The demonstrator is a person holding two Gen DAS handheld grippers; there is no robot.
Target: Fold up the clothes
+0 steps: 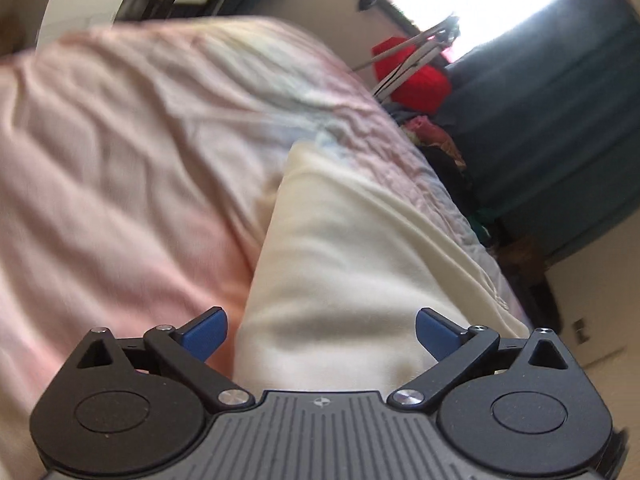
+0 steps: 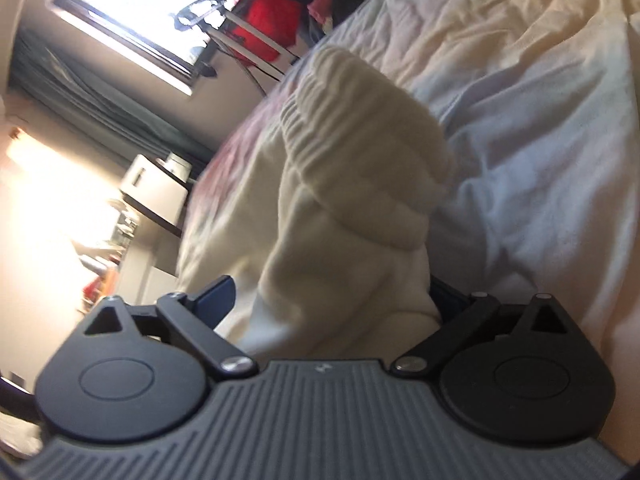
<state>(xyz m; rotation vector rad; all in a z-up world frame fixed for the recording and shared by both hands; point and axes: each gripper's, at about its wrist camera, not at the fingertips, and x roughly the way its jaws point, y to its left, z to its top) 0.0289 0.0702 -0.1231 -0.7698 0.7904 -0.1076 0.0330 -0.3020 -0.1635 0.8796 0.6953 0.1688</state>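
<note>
A cream sweater (image 1: 352, 264) lies on the bed (image 1: 120, 152), over its wrinkled pink and white cover, with a ribbed cuff (image 2: 360, 120) bunched up toward the far side in the right wrist view. The left gripper (image 1: 321, 334) has its fingers spread wide with the sweater's near edge between them but not pinched, and the right gripper (image 2: 332, 300) likewise stands spread around a fold of the knit. By my judgement the step is taking hold for a fold; next, both must close on the cloth and lift evenly.
</note>
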